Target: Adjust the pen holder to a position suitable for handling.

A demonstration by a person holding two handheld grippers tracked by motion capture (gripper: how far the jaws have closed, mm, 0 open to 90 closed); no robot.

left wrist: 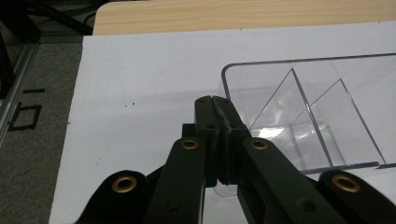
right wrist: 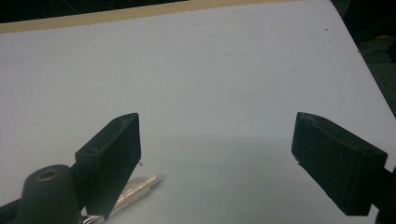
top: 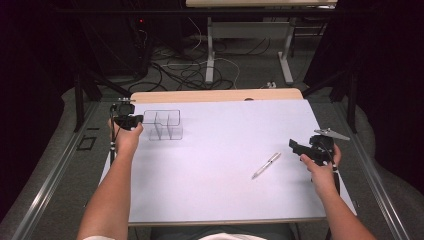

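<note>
On the white-covered desk [top: 220, 175], a clear divided organizer [top: 162, 124] stands at the far left and a silver pen [top: 266, 165] lies right of centre. Your left tool [left wrist: 215, 100] is clenched on the organizer's near-left wall, steadying it. Your right tool [right wrist: 217, 154] hangs released, jaws wide, with the pen just beside its left jaw. The pickup looks next: centre the jaws over the pen, lower, then close.

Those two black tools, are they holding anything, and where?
The left tool is shut on the clear organizer's near wall. The right tool is open, holding nothing.
</note>
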